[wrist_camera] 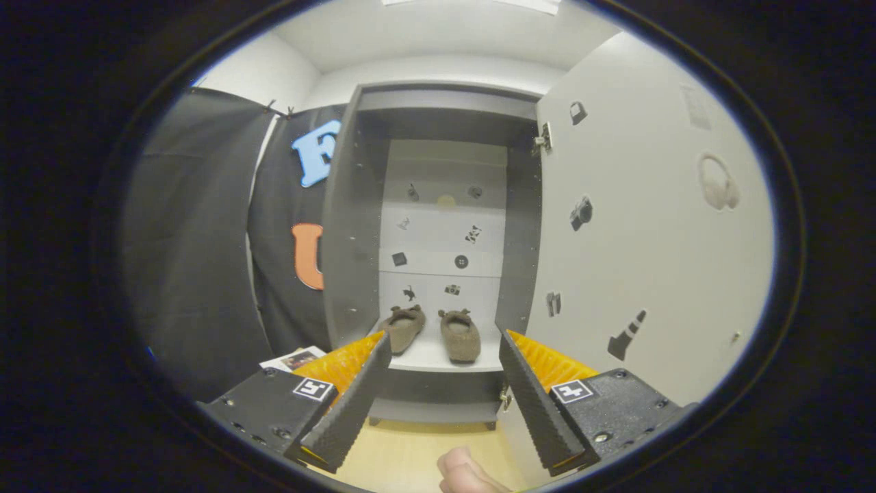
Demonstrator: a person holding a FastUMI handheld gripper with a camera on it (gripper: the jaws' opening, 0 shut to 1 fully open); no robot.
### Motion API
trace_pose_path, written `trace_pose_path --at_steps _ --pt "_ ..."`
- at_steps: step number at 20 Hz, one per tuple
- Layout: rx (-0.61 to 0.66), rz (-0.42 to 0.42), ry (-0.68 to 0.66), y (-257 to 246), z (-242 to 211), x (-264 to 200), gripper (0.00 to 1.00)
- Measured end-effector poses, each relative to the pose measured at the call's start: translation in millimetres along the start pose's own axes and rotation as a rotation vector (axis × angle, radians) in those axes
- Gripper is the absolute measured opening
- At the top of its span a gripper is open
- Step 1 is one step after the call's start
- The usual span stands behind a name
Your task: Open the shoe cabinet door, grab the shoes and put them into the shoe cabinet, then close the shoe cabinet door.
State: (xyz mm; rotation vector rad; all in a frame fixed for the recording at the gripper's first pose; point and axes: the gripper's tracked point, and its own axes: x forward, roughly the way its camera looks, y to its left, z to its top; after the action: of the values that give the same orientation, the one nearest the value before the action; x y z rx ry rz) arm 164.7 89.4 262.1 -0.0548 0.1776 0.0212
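The shoe cabinet [356, 226] stands open just ahead of me, its white door [629, 226] swung out to the right beside my right finger. Two brown shoes sit side by side on the cabinet's bottom shelf [424, 356]: the left shoe [404, 327] and the right shoe [460, 335], toes pointing toward me. My gripper [445, 346] is open, its fingers spread wide in front of the shelf with nothing between them. The shoes lie just beyond the fingertips.
The cabinet's back wall [441, 233] and the door carry small stickers. Black cloth [205, 239] hangs to the cabinet's left. A paper sheet [294, 357] lies on the floor at the left. A person's fingertip [462, 472] shows below the fingers, above light wooden floor [410, 452].
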Motion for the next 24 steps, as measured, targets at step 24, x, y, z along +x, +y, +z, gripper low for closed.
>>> trace_pose_path --at_steps 24 --pt "-0.033 -0.148 -0.129 -197.7 -82.4 -172.5 1.0"
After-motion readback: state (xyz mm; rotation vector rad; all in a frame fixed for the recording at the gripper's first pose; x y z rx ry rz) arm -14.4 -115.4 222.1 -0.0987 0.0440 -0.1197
